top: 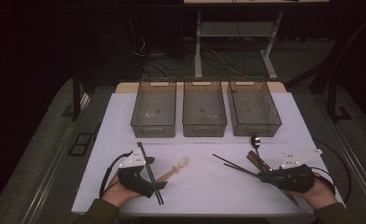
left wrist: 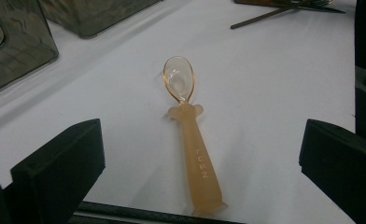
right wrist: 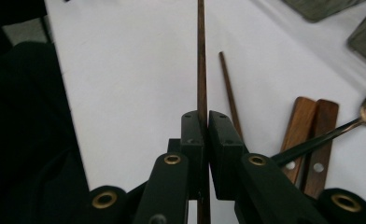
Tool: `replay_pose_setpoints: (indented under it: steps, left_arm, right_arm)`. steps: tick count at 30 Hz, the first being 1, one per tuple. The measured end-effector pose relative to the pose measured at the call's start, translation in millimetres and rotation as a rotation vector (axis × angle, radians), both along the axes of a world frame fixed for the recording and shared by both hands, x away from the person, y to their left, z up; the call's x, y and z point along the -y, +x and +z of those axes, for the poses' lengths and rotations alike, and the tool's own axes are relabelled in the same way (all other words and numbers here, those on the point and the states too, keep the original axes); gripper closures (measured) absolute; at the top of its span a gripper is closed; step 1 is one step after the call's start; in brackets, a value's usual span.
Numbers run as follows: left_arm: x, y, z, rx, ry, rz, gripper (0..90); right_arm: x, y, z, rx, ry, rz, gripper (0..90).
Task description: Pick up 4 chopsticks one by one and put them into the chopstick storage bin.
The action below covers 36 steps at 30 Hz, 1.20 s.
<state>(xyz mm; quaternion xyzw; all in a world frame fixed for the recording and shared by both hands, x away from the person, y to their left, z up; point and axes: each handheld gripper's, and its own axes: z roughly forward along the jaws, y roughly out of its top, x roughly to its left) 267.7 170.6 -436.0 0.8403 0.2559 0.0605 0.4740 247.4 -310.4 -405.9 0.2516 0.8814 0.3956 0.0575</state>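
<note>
A brown chopstick [right wrist: 201, 70] is pinched between the closed jaws of the right gripper [right wrist: 203, 126], low over the white table [top: 204, 186] at its near right, with most of the stick reaching out ahead of the pads. Because it is clamped near one end, it could pivot or slide in the pads when lifted, and its far tip could knock the second chopstick [right wrist: 229, 88] lying just beside it, or the metal spoon [top: 256, 141] and wooden handles [right wrist: 312, 135] close by. A drop over a bin [top: 253, 107] could also miss if the stick swings. The right hand [top: 312, 189] is held low and level at the near edge, pointing leftward across the table. The left gripper [left wrist: 200, 158] is held wide and empty, aimed at the orange spoon [left wrist: 190, 135], which lies flat between its jaws untouched; black chopsticks [top: 151, 172] lie beside that hand [top: 120, 193].
</note>
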Motion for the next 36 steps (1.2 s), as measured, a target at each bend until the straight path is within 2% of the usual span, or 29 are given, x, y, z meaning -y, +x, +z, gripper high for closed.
replay_pose_setpoints:
  steps: [10,14,17,36]
  left_arm:
    - [1.1,2.5,-2.7,-0.003,0.013,-0.003,0.0]
    - [1.2,2.8,-2.5,-0.006,0.010,0.002,0.0]
    - [0.9,2.9,-2.5,-0.009,0.010,0.005,0.0]
    - [2.3,1.7,-1.3,-0.005,0.005,0.001,0.0]
  right_arm:
    - [-20.2,7.7,8.3,-0.008,0.047,-0.091,85.0]
    - [-26.2,10.6,8.7,-0.013,0.044,-0.112,85.0]
    - [-30.1,13.1,10.0,-0.014,0.061,-0.124,85.0]
    - [-49.6,27.6,21.0,-0.004,0.118,-0.142,84.9]
